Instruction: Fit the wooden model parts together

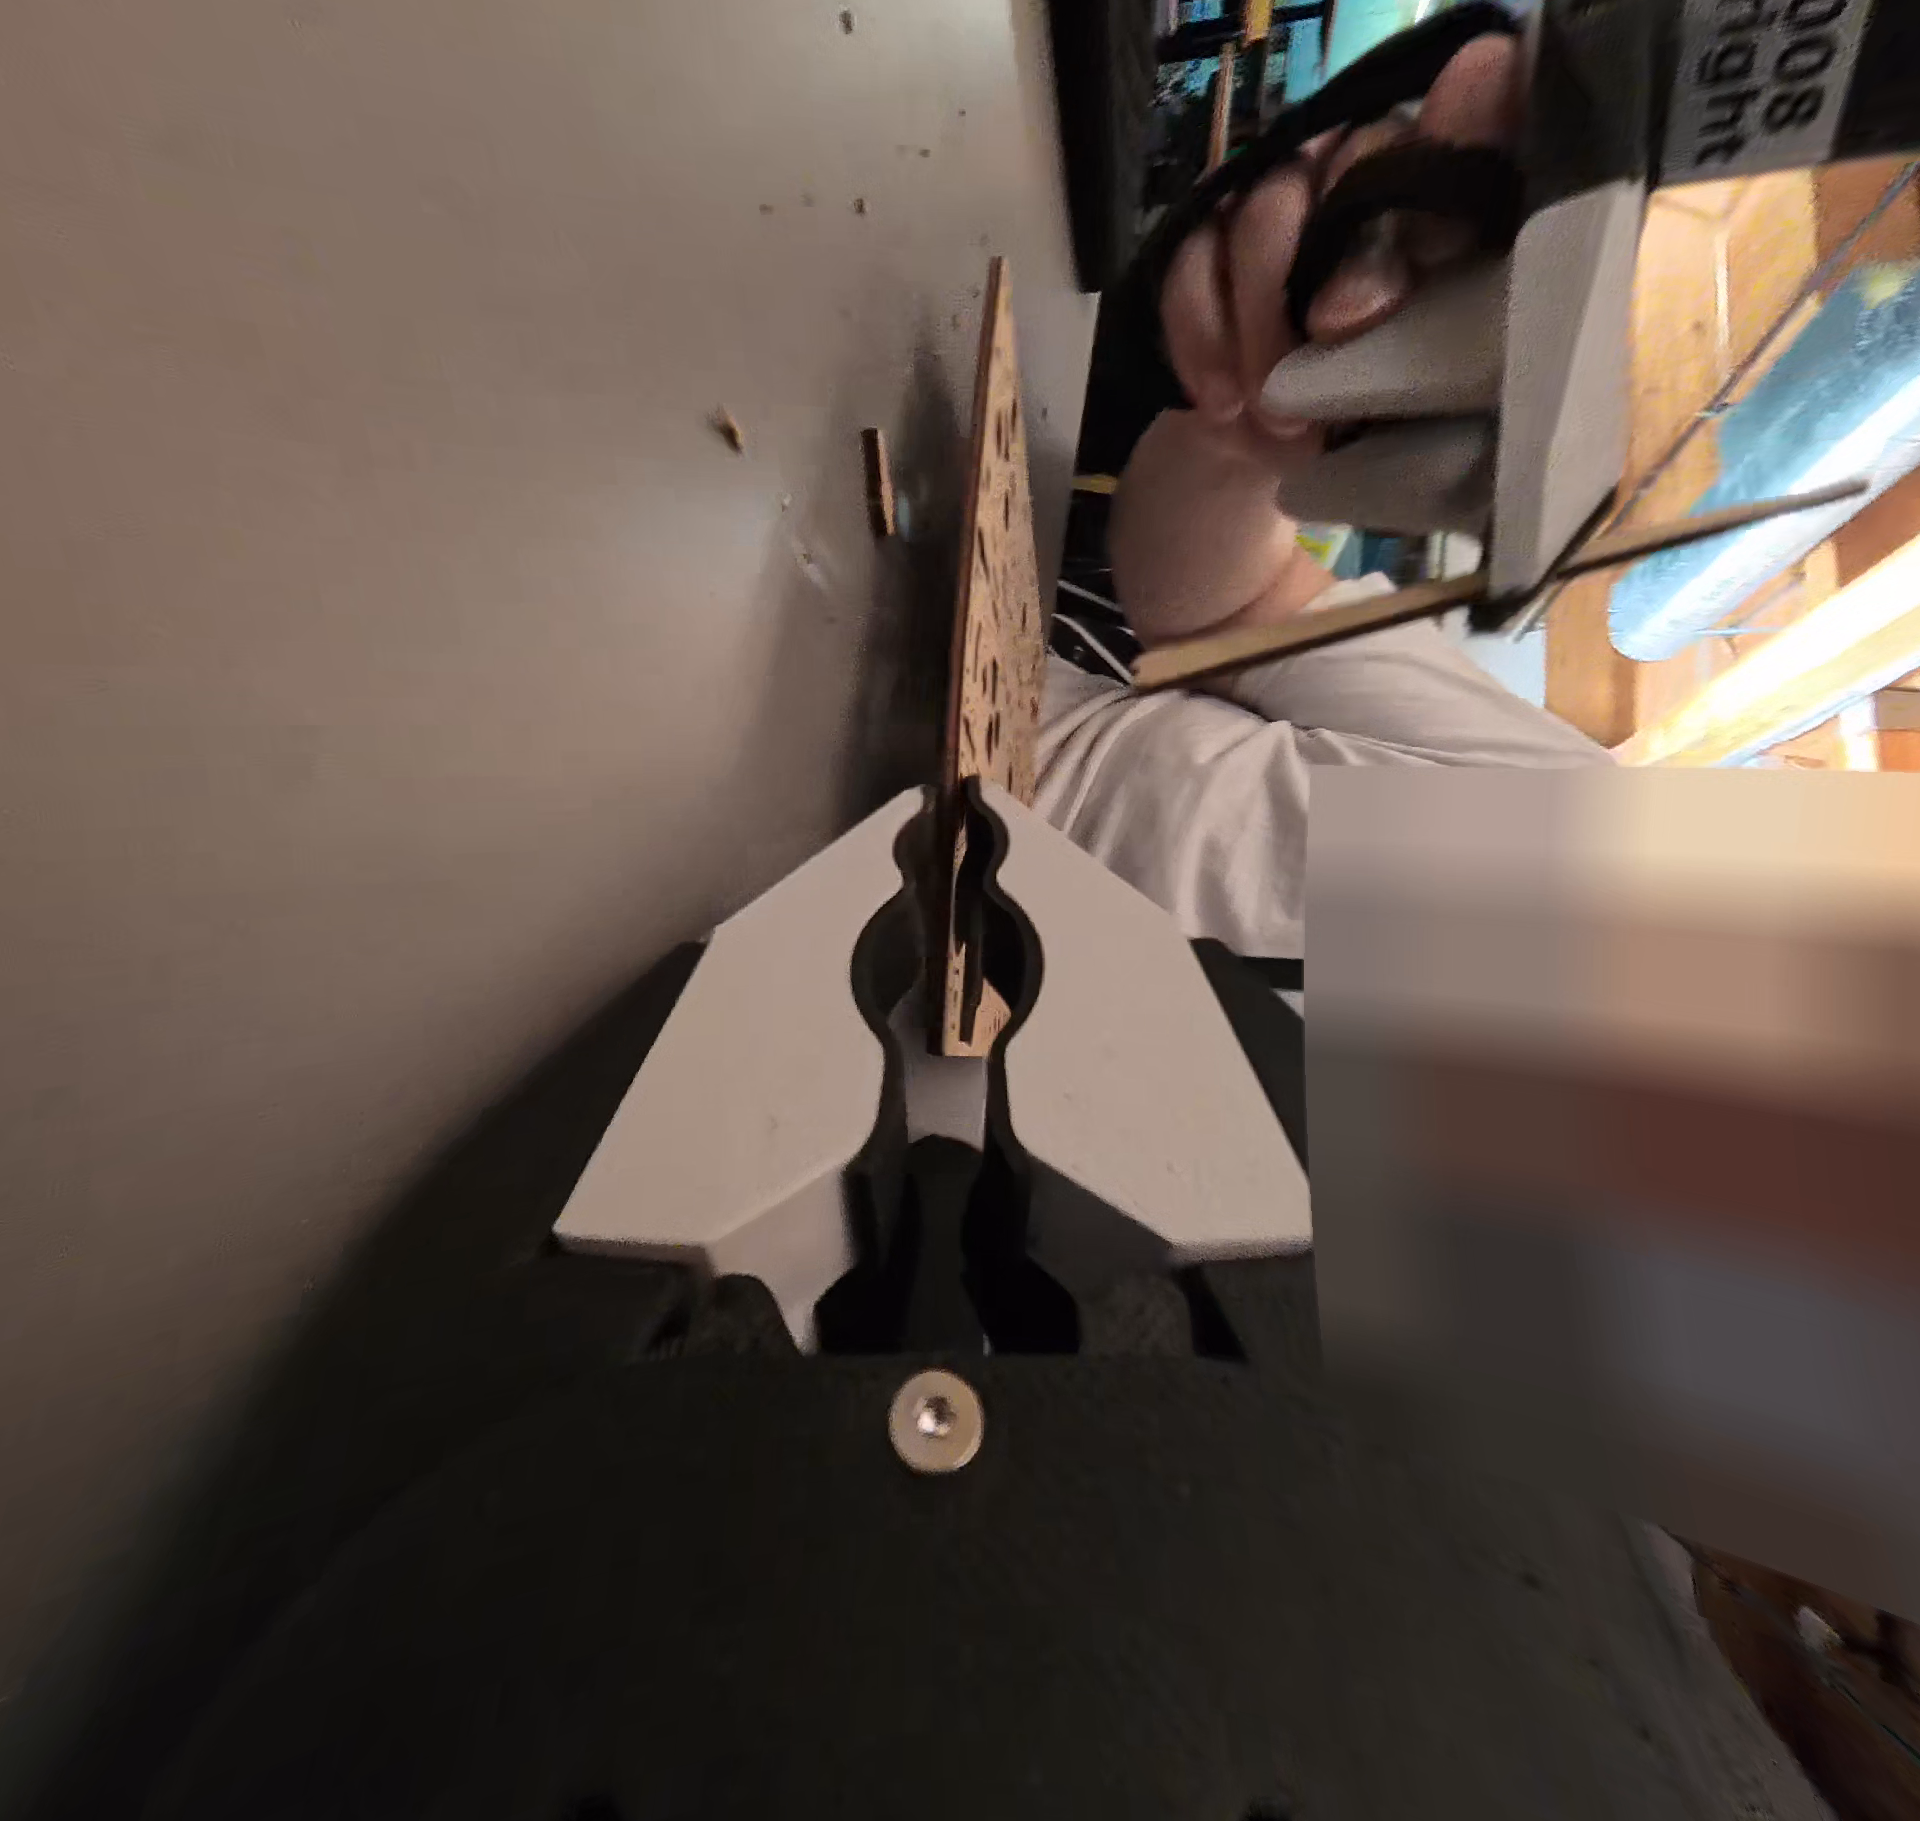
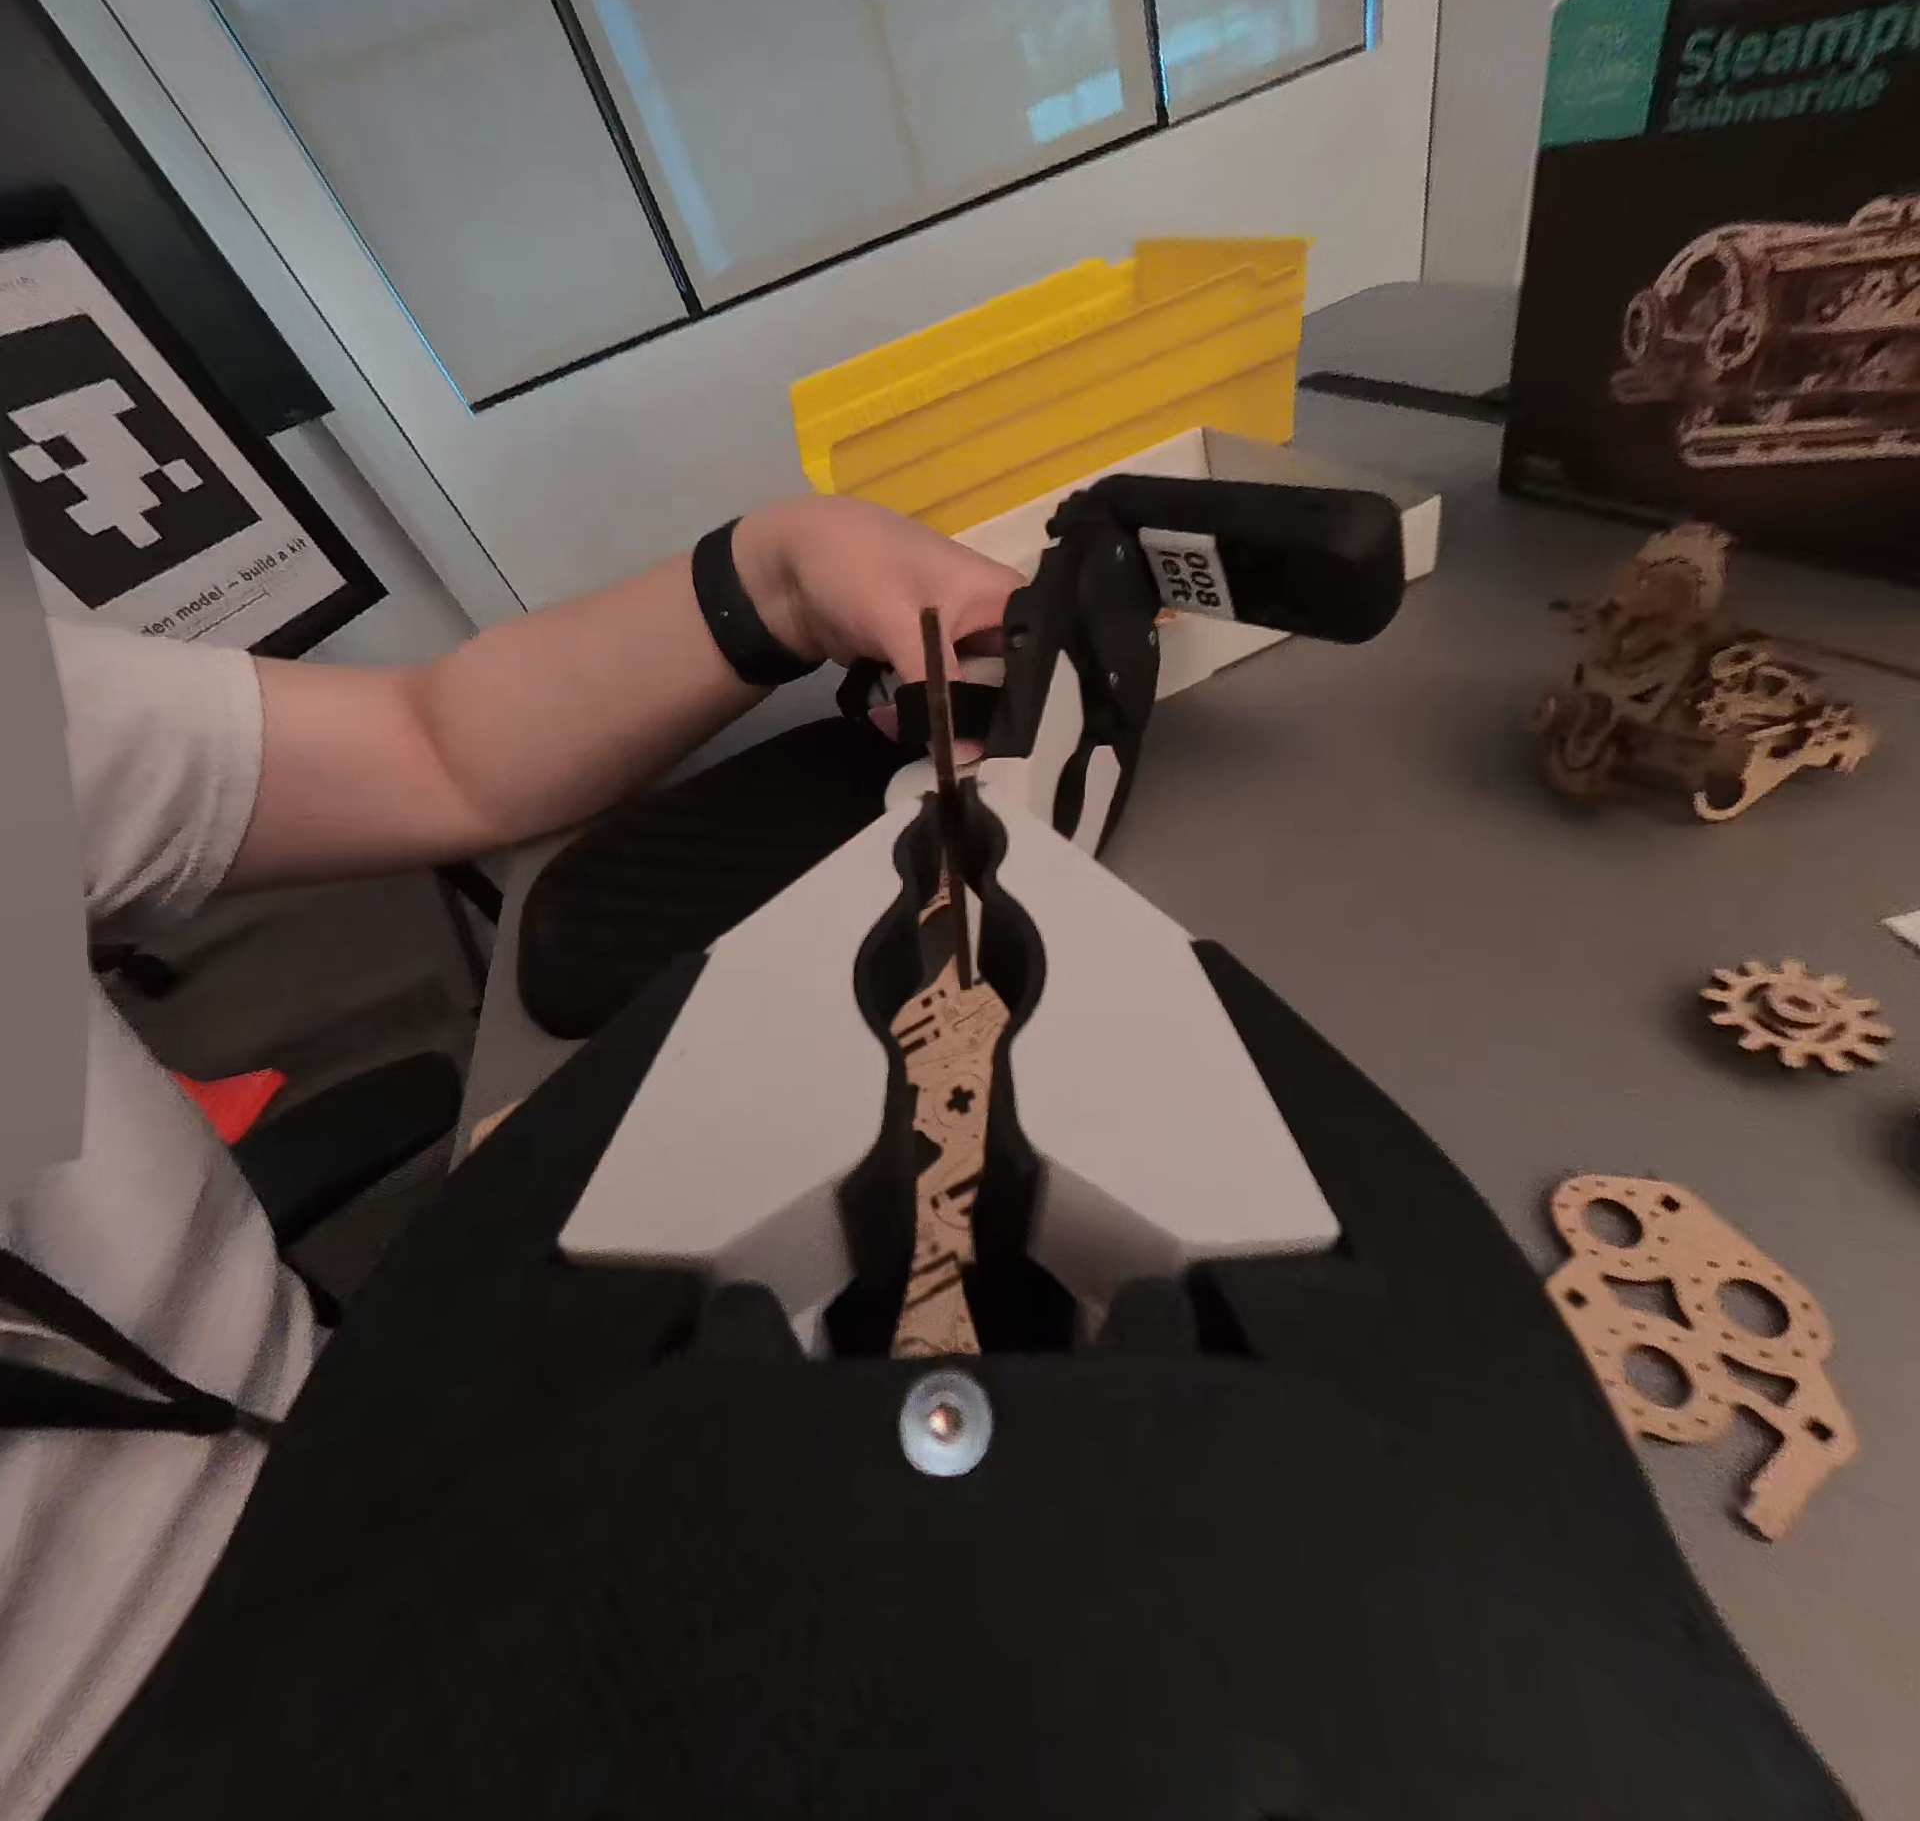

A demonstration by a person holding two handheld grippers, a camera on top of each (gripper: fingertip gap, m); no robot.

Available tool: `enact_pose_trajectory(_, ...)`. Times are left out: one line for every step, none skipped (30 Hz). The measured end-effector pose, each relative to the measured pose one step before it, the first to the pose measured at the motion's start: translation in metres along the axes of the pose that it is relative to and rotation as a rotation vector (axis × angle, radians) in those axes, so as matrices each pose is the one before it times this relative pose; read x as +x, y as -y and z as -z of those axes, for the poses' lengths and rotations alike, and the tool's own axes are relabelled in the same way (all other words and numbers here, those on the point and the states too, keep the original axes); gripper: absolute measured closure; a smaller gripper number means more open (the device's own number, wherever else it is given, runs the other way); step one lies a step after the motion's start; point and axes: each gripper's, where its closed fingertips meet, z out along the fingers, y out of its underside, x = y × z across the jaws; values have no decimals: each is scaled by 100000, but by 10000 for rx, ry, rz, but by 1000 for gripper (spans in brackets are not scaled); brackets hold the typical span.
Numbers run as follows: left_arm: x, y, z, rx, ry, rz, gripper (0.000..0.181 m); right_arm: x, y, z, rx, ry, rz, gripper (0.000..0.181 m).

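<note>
My left gripper [image 1: 951, 805] is shut on a thin wooden sheet [image 1: 1003, 576] with cut-out patterns. I see the sheet edge-on, reaching forward past the fingertips beside the grey table [image 1: 416, 524]. My right gripper [image 2: 951, 800] is shut on a flat engraved wooden part [image 2: 940, 1127], whose dark edge sticks out beyond its fingertips. In the left wrist view the right gripper [image 1: 1507, 597] is held in the air at upper right, with its wooden part [image 1: 1351, 618] showing as a thin strip. The two parts are apart.
A half-built wooden model [image 2: 1694, 691], a wooden gear [image 2: 1792, 1013] and a perforated wooden plate [image 2: 1704, 1345] lie on the table at right. A dark kit box [image 2: 1714, 265], a yellow tray [image 2: 1049, 379] and a white box [image 2: 1299, 483] stand behind. Small wood scraps [image 1: 878, 493] lie on the table. Across from one pair of fingers to the other is roughly 9 centimetres.
</note>
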Motion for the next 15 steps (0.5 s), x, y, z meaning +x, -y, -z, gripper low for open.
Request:
enact_pose_trajectory(57,150,66,103,-65,-36,180,-18,-239,-503,-249,-129,-394,180)
enact_pose_trajectory(-61,220,137,139,57,-40,180,-69,93,-261,-79,-151,-337,180)
enact_pose_trajectory(99,357,194,223,18,-126,180,70,529,43,223,-331,-54,181)
enact_pose_trajectory(312,366,225,245,-67,-125,180,299,640,266,266,-506,82,181)
enact_pose_trajectory(429,286,234,251,-115,-99,180,457,620,393,186,-568,169,181)
enact_pose_trajectory(447,196,234,290,-107,-114,181,488,507,385,113,-527,129,181)
enact_pose_trajectory(243,75,250,326,24,-121,181,161,415,299,121,-234,-23,181)
enact_pose_trajectory(24,131,258,455,152,-101,181,-274,247,163,112,91,-215,180)
enact_pose_trajectory(-113,283,232,572,207,-31,181,-304,84,86,105,116,-337,180)
enact_pose_trajectory(5,335,135,703,113,16,181,-296,26,60,143,54,-224,179)
enact_pose_trajectory(215,241,72,708,-19,81,181,-271,-87,5,103,-23,-30,179)
enact_pose_trajectory(253,139,45,705,9,32,181,-52,-165,-41,44,-180,115,178)
enact_pose_trajectory(110,-171,11,546,160,-112,181,-22,-48,-12,116,-196,222,178)
enact_pose_trajectory(75,-445,-15,356,176,-106,181,-202,-7,23,133,-46,312,179)
enact_pose_trajectory(147,-508,11,314,108,-12,181,-298,-84,-39,60,49,234,179)
